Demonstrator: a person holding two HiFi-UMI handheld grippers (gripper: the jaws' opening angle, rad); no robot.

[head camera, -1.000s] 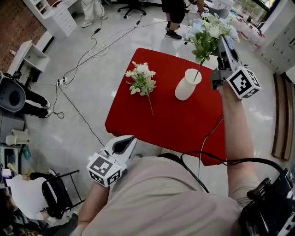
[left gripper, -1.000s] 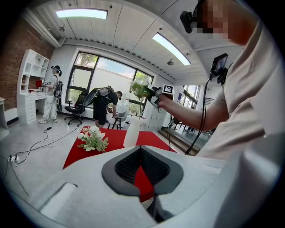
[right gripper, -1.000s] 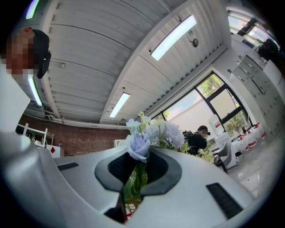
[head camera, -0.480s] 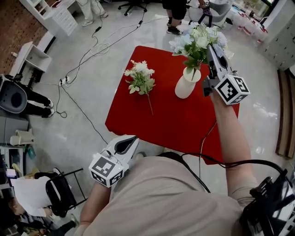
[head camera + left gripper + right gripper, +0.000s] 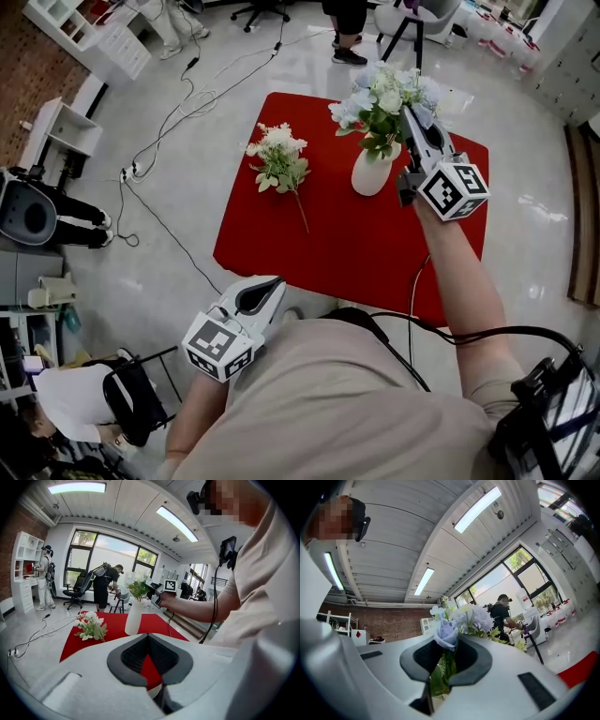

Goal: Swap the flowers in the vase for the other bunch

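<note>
A white vase (image 5: 370,173) stands upright on the red table (image 5: 356,253). A bunch of pale blue and white flowers (image 5: 380,94) sits over its mouth with the stems down inside it. My right gripper (image 5: 409,114) is shut on that bunch's stems just above the vase; in the right gripper view the green stems (image 5: 443,667) run between the pads. The other bunch, white flowers (image 5: 278,159), lies flat on the table to the vase's left. My left gripper (image 5: 270,283) hangs off the table's near edge, shut and holding nothing.
Cables trail over the floor left of the table. Office chairs and standing people are beyond its far edge. White shelves line the left wall. A seated person and a black chair are at the lower left.
My right gripper has come down with the blue and white bunch, and the stems have gone into the vase. The left gripper has hardly moved.
</note>
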